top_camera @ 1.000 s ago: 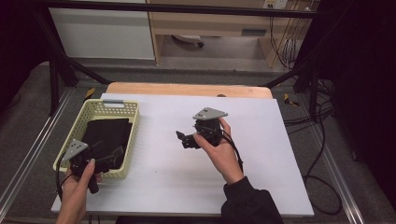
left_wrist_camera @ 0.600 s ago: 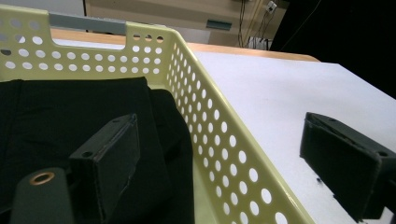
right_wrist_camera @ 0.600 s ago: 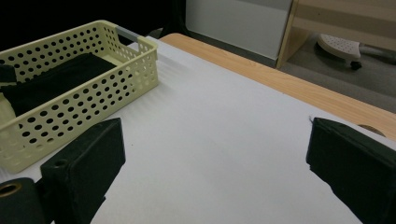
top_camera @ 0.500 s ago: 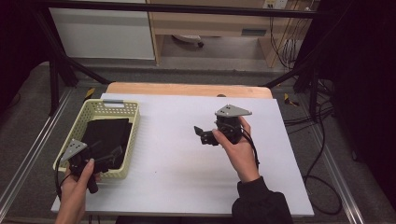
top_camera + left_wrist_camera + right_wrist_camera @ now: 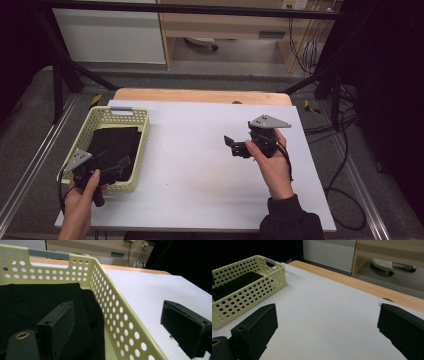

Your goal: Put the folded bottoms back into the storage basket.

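Note:
A pale yellow perforated basket [image 5: 120, 111] stands at the table's left and holds a folded black cloth [image 5: 114, 145]. My left gripper [image 5: 117, 167] is at the basket's near right corner. In the left gripper view its jaws are open and straddle the basket wall [image 5: 117, 312], one over the black cloth [image 5: 30, 300] and one over the white table. My right gripper [image 5: 234, 146] is held above the table's right half, open, pointing left toward the basket [image 5: 249, 295], with nothing between its jaws.
The white tabletop [image 5: 200, 175] lies bare between the basket and the right hand. A wooden strip [image 5: 200, 95] runs along the far edge. Cables [image 5: 345, 165] hang off the right side, and metal frame rails flank the table.
The right gripper has moved to the right, away from the basket, staying open. The left gripper has barely shifted at the basket's corner.

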